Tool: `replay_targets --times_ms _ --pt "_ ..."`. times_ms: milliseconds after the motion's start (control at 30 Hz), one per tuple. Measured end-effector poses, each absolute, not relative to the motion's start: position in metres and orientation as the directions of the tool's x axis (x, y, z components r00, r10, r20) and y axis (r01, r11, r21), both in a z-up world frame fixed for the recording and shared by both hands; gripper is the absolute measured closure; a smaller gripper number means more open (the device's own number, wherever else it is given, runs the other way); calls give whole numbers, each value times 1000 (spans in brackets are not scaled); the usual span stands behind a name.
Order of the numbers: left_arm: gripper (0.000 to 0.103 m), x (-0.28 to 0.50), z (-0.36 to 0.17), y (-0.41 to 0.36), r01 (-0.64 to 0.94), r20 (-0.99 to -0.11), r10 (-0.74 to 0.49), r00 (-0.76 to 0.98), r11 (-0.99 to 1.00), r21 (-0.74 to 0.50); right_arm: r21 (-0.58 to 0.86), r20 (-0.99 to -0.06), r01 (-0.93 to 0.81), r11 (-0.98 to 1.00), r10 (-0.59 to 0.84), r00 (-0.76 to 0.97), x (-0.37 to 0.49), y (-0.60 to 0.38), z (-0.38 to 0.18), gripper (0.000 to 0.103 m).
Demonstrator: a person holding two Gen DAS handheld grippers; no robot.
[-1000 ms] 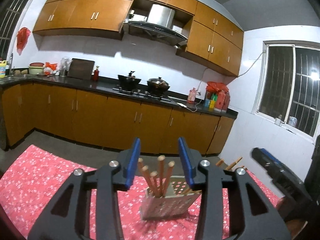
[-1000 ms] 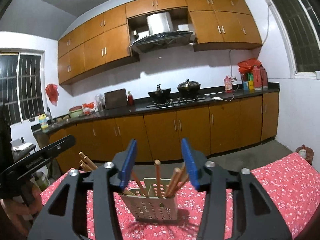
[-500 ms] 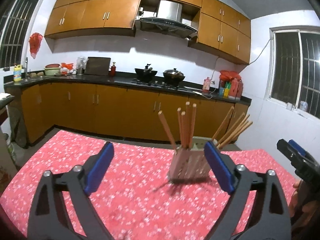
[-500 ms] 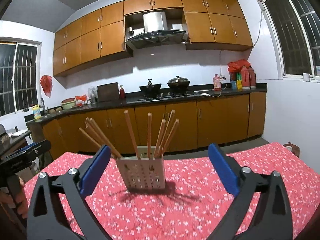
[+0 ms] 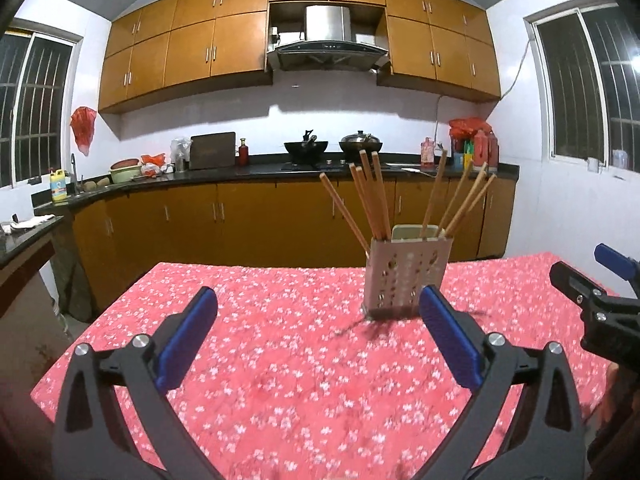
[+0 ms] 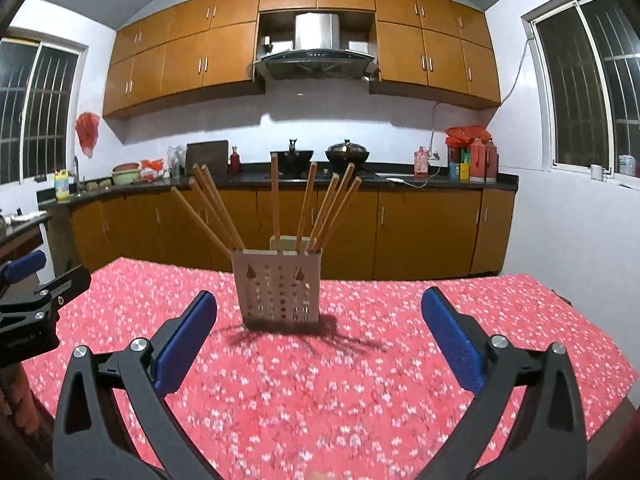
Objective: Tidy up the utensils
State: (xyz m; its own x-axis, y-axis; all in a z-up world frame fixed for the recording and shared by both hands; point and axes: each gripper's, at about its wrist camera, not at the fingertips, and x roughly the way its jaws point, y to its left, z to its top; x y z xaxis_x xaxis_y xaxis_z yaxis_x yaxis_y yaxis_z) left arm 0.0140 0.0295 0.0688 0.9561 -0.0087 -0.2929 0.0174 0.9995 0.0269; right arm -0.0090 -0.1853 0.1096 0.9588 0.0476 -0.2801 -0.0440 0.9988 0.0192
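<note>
A white perforated utensil holder (image 5: 406, 276) stands upright on the red floral tablecloth (image 5: 280, 344), with several wooden chopsticks (image 5: 370, 196) fanned out of its top. It also shows in the right wrist view (image 6: 278, 286), with the chopsticks (image 6: 276, 204) spread left and right. My left gripper (image 5: 318, 334) is open and empty, low over the cloth, the holder just beyond its right finger. My right gripper (image 6: 320, 338) is open and empty, the holder ahead and slightly left. Each gripper shows at the edge of the other's view: the right gripper (image 5: 592, 300) and the left gripper (image 6: 36, 300).
The table's far edge (image 5: 260, 266) drops to the kitchen floor. Wooden base cabinets and a dark counter (image 5: 248, 172) with pots run along the back wall. A side counter (image 5: 24, 236) stands at the left. Windows flank the room.
Both grippers have opened wide and drawn back from the holder. A second ago each had its jaws close around the chopstick tops; now the holder stands free on the cloth.
</note>
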Motion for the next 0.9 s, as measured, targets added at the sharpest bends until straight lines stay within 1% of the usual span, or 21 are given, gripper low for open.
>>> replay_targets --times_ms 267,567,900 --pt "4 -2 51 31 21 -324 -15 946 1000 13 0 -284 -36 999 34 958 -33 -180 90 2" --pt "4 -7 41 28 16 -338 -11 941 1000 12 14 -316 -34 999 36 948 -33 -179 79 2" --pt "4 -4 34 24 20 -351 -15 936 1000 12 23 -328 -27 999 33 944 -32 -181 75 2"
